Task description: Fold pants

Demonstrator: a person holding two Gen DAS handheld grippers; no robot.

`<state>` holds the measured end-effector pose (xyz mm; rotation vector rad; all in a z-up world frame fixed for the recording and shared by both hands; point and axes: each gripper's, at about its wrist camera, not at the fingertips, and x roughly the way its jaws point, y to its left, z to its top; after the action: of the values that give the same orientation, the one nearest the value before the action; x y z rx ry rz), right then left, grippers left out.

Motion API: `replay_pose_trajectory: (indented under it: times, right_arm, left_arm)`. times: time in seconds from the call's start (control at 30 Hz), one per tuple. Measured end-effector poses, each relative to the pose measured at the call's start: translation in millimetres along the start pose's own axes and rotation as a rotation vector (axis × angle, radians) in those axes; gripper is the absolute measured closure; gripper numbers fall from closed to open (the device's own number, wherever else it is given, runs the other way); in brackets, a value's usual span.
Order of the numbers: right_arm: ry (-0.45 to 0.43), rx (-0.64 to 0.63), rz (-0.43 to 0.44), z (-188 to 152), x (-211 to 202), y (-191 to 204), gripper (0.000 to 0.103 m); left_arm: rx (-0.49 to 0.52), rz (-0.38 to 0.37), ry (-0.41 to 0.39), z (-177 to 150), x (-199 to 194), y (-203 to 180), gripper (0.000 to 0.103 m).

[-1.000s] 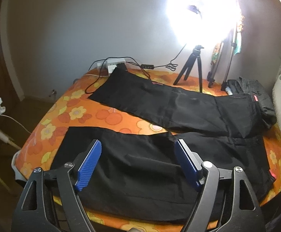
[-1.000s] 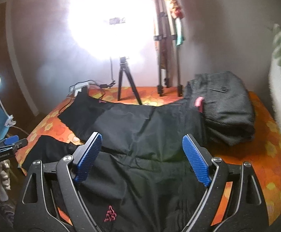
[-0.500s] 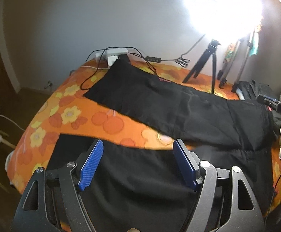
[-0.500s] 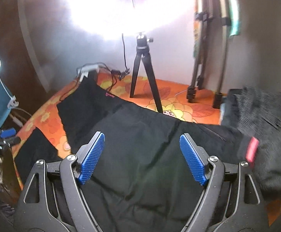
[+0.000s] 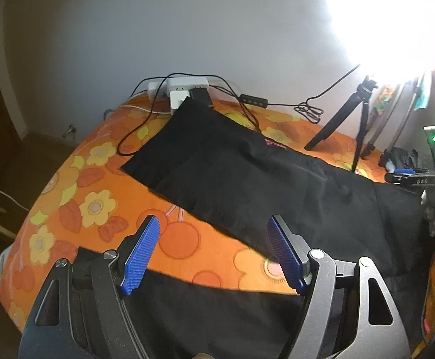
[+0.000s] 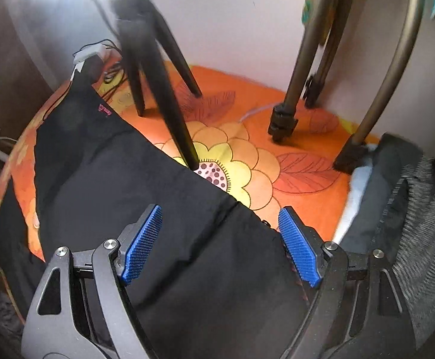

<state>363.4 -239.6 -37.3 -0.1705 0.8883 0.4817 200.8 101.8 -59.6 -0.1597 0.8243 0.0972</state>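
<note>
Black pants lie spread flat on an orange flowered bedspread [image 5: 76, 197]. The far leg [image 5: 247, 179] runs from the power strip toward the right, and the near leg [image 5: 217, 314] lies under my left gripper. My left gripper [image 5: 213, 224] is open, its blue pads [image 5: 141, 254] framing the strip of bedspread between the two legs, with nothing held. My right gripper [image 6: 220, 218] is open too and hovers over the upper part of the pants [image 6: 127, 185], near their far edge. Nothing sits between its blue pads [image 6: 298, 248].
A black tripod [image 6: 157, 89] stands at the pants' far edge, with brown stand legs [image 6: 295, 95] to its right. A stack of folded dark grey clothes [image 6: 411, 209] lies at the right. A white power strip with cables [image 5: 184, 89] sits at the far end. A bright lamp [image 5: 396, 15] glares.
Both grippers moved forward over the bed. The left one went from above the near leg toward the gap and far leg. The right one swung toward the tripods and pants' far edge.
</note>
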Motion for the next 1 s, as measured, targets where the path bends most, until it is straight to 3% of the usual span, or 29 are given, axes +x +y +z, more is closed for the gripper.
replay_pose_trajectory:
  times: [0.37,0.57,0.6,0.63,0.67,0.73,0.87,1.0]
  right_arm:
    - [0.180,0.016,0.022,5,51,-16,0.020]
    - [0.197,-0.059,-0.037,-2,60,-1,0.021]
    - [0.192,-0.086,-0.058,-4,60,4,0.024]
    - [0.179,-0.094,-0.056,-6,58,8,0.033]
    - [0.167,-0.100,-0.051,-7,55,10,0.051]
    - [0.154,-0.105,-0.032,-10,51,14,0.071]
    - [0.110,-0.116,-0.044,-19,42,24,0.087]
    - [-0.002,-0.078,-0.015,-28,14,30,0.091]
  left_arm:
    - [0.101,0.013,0.014,26,35,-30,0.028]
    - [0.109,0.032,0.033,37,47,-28,0.028]
    - [0.106,0.035,0.036,39,48,-27,0.028]
    - [0.101,0.039,0.041,42,50,-23,0.028]
    - [0.095,0.042,0.047,44,52,-20,0.028]
    - [0.080,0.048,0.063,50,57,-13,0.028]
    - [0.052,0.061,0.082,58,66,-3,0.028]
    - [0.005,0.044,0.099,67,76,3,0.028]
